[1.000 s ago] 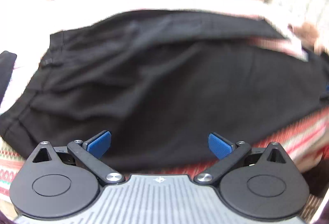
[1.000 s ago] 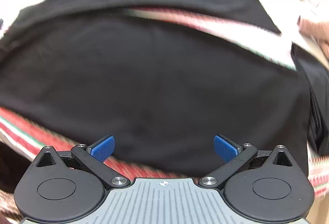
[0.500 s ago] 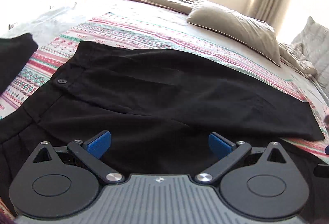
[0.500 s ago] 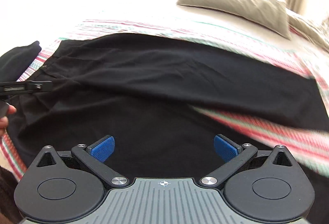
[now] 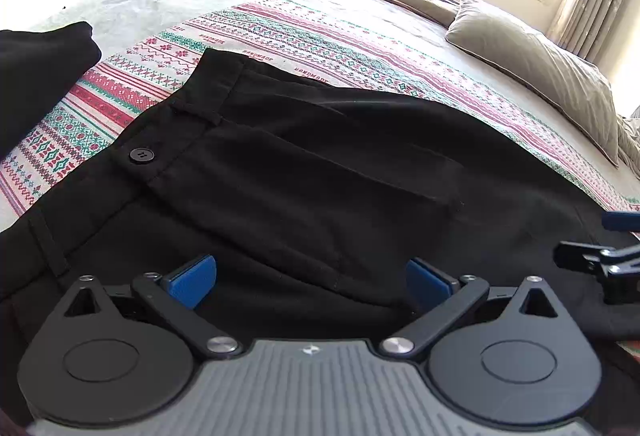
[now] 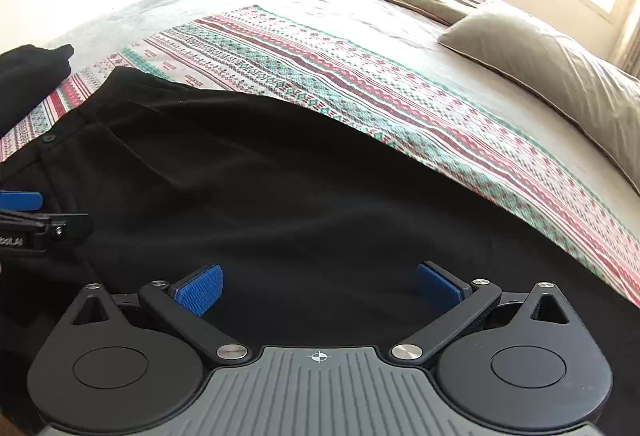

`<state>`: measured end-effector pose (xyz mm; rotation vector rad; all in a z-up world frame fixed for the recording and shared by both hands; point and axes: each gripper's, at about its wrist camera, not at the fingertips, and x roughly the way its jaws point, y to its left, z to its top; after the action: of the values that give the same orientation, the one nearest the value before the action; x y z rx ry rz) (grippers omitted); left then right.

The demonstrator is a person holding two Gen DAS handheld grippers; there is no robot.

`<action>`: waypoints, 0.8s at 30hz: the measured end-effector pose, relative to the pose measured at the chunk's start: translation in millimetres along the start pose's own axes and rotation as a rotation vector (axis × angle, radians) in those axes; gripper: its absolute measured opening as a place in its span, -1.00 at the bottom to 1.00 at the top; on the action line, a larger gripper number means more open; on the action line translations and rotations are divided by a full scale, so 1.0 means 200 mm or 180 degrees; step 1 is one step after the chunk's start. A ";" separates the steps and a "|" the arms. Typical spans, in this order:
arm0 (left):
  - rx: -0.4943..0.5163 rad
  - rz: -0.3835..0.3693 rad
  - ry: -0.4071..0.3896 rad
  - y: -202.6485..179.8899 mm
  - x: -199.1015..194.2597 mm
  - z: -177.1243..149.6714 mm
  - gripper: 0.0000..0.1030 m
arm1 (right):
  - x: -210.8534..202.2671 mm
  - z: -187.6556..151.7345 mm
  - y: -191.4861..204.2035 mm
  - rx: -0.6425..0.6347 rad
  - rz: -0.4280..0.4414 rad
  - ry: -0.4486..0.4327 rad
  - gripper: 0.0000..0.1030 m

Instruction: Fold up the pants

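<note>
Black pants (image 5: 304,172) lie flat across a patterned blanket on a bed, waistband and button (image 5: 141,155) at the left, legs running right. They also fill the right wrist view (image 6: 280,204). My left gripper (image 5: 311,280) is open and empty, just above the pants near the waist. My right gripper (image 6: 318,288) is open and empty above the leg part. The right gripper shows at the right edge of the left wrist view (image 5: 600,256). The left gripper shows at the left edge of the right wrist view (image 6: 36,220).
A striped red, green and white blanket (image 5: 320,40) covers the bed. Grey-green pillows (image 5: 540,64) lie at the far side under a bright window. Another black garment (image 5: 36,76) lies at the left. Curtains hang at the far right.
Both grippers have drawn back and tilted up from close over the cloth. The whole bed and pants now show. Both stay open and empty.
</note>
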<state>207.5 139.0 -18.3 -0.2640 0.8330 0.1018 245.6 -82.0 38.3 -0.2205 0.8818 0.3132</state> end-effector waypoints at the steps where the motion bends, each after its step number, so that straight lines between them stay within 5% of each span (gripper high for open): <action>1: 0.0016 0.0016 -0.0013 0.00 0.01 0.01 1.00 | 0.05 0.03 0.00 -0.0046 0.0016 -0.0010 1.00; 17: 0.0276 0.0257 -0.0047 -0.02 0.09 0.03 1.00 | 0.62 0.40 -0.09 -0.0459 0.0017 0.0008 0.96; 21: 0.0283 0.0274 -0.0043 -0.02 0.10 0.03 1.00 | 0.70 0.45 -0.16 -0.0410 0.0099 0.0062 0.85; 24: 0.0274 0.0268 -0.0040 -0.02 0.10 0.03 1.00 | 0.73 0.49 -0.21 -0.0283 0.0298 0.0127 0.57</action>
<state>225.7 136.4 -28.7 -0.1473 0.8339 0.1459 417.8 -64.3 -14.4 -0.2689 0.9202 0.4369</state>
